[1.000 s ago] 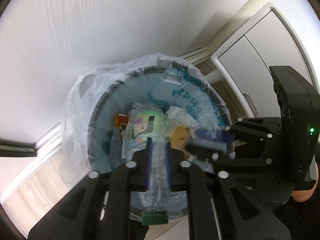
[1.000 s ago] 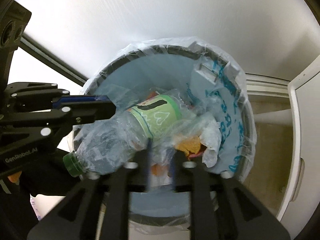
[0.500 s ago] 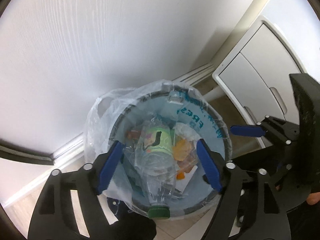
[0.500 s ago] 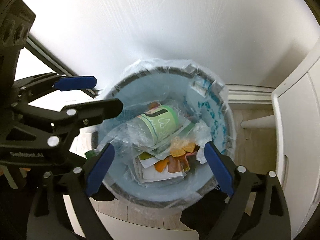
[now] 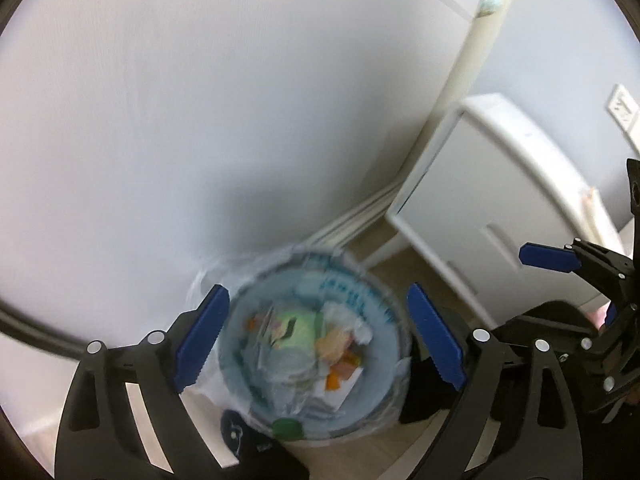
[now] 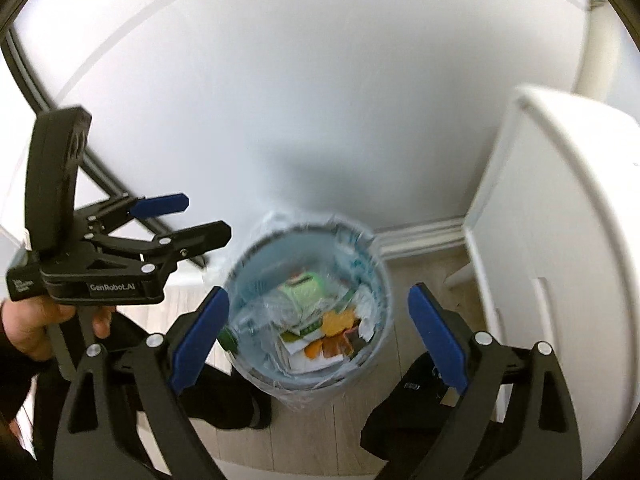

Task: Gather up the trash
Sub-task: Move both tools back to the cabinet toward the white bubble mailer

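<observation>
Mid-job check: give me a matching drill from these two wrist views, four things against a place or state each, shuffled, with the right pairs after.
Things:
1. plastic bottle
2. trash bin
3. white cabinet
4. right gripper

Places or states:
A. lined with a clear bag
B. right of the bin, by the wall
C. lying in the bin among wrappers
D. open and empty above the bin

Pairs: 1-C, 2-A, 3-B, 4-D

bin (image 6: 240, 268): lined, upright on floor | bottle (image 6: 280, 304): clear, green-capped, lying inside on wrappers
</observation>
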The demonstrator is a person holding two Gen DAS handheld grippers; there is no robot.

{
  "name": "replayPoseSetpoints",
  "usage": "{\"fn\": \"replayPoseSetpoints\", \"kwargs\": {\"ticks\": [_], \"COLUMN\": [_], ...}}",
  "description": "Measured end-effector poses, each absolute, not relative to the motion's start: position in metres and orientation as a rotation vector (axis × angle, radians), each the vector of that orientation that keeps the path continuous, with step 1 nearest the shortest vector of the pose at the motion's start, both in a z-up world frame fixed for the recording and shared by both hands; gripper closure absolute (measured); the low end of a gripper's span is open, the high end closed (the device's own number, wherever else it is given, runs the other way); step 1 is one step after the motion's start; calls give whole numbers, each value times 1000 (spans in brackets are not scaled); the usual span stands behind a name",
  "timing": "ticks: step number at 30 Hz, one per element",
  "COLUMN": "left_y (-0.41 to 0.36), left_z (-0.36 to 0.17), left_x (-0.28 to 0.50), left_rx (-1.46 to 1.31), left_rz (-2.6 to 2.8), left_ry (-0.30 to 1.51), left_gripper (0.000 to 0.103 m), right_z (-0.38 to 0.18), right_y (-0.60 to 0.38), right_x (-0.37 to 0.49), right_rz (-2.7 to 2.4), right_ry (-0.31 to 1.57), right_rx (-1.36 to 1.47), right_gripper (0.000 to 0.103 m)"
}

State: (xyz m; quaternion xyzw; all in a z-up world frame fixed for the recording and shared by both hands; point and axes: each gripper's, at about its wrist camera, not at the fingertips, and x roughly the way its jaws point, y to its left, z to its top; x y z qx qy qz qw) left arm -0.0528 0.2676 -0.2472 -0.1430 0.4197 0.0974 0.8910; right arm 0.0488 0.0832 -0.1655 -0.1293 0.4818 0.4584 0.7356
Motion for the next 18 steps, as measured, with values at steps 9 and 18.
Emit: {"fn": "replayPoseSetpoints", "kwargs": {"ticks": [9,18], "left_y": [213,142], "left_z": [-169,-121], "left_x": [-27,11], "left_rx": [-235,-151], "left_rz": [72,-103], "left_ry": [749,730], "left_gripper": [12,11], "right_z": [-97,-50], "right_y": [0,-93], "right_x": [73,92], "right_rz": [913,751], "right_ry": [967,870], "right_rx": [-113,3], "right_gripper": [15,15]}}
